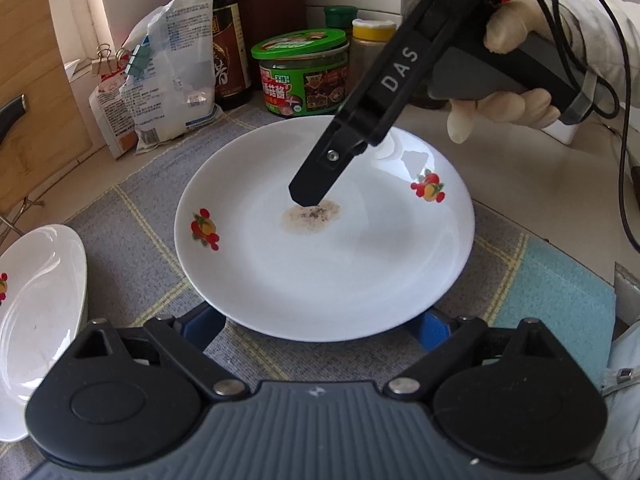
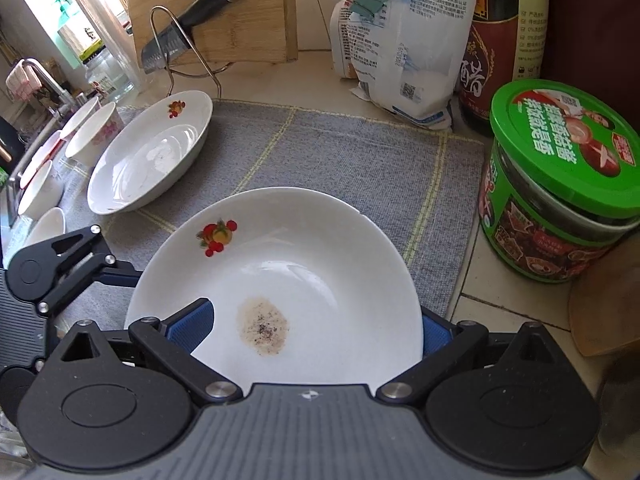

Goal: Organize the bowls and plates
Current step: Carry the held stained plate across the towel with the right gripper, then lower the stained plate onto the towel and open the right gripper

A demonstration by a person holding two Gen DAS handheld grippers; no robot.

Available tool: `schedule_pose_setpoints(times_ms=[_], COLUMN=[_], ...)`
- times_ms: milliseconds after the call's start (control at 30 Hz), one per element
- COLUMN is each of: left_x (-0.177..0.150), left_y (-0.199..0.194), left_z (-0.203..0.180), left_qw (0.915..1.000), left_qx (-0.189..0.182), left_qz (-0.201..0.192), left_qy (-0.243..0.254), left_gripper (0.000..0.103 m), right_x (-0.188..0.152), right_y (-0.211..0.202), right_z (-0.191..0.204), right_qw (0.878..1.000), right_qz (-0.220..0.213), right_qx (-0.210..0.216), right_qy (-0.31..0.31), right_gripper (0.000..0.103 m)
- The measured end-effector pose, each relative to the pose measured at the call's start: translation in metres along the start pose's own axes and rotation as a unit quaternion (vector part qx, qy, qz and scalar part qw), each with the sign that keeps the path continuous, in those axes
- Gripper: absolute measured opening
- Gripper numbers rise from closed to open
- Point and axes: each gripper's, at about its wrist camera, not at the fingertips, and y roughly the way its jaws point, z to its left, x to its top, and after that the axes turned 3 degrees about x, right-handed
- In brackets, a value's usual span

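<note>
1. Left wrist view: a white plate (image 1: pixel 324 236) with fruit decals lies on a grey checked mat (image 1: pixel 160 200); a speckled brown stain (image 1: pixel 311 216) marks its centre.
2. The left gripper (image 1: pixel 320 330) stands with its jaws wide apart. Its blue pads (image 1: pixel 430 330) sit at the plate's near rim, partly hidden under it, so I cannot tell if they touch.
3. The right gripper (image 1: pixel 308 196) reaches in from the upper right in a gloved hand (image 1: pixel 508 80); one finger's tip is over the plate by the stain.
4. Right wrist view: the right gripper's (image 2: pixel 316 328) jaws straddle the plate's (image 2: pixel 280 264) edge, one blue pad (image 2: pixel 192 326) over the inside and the other outside. Whether they pinch it is unclear.
5. A second plate (image 2: pixel 152 160) lies at the mat's (image 2: pixel 340 152) left end, well apart from the first, with small bowls (image 2: pixel 96 132) beyond it.
6. Behind the mat stand a green-lidded jar (image 2: pixel 560 200), a dark bottle (image 2: pixel 504 40), clipped bags (image 2: pixel 404 40) and a board (image 2: pixel 224 12) with a knife (image 2: pixel 188 24).
</note>
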Motion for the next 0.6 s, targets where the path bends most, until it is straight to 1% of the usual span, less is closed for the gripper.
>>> schedule_pose_setpoints(times_ms=[67, 233, 400, 600], left_x=[-0.001, -0.005, -0.01, -0.016], left_y=[-0.003, -0.016, -0.033, -0.057], left_z=[0.001, -0.002, -0.006, -0.007], left_qw=[0.9999, 0.9998, 0.9991, 0.9958], left_qx=[-0.006, 0.003, 0.018, 0.045], left_qz=[-0.003, -0.01, -0.022, -0.04], left_qy=[-0.01, -0.019, -0.032, -0.069], left_gripper=[0.096, 0.096, 0.096, 0.096], right_x=[0.001, 0.003, 0.003, 0.007], right_y=[-0.005, -0.02, -0.032, -0.046], right_z=[0.001, 0.011, 0.024, 0.045], right_qw=[1.0, 0.999, 0.998, 0.996], right_qz=[-0.005, -0.023, -0.036, -0.06], right_qx=[-0.005, -0.025, -0.03, -0.012], right_qy=[-0.004, -0.028, -0.049, -0.064], right_gripper=[0.103, 0.103, 0.103, 0.103])
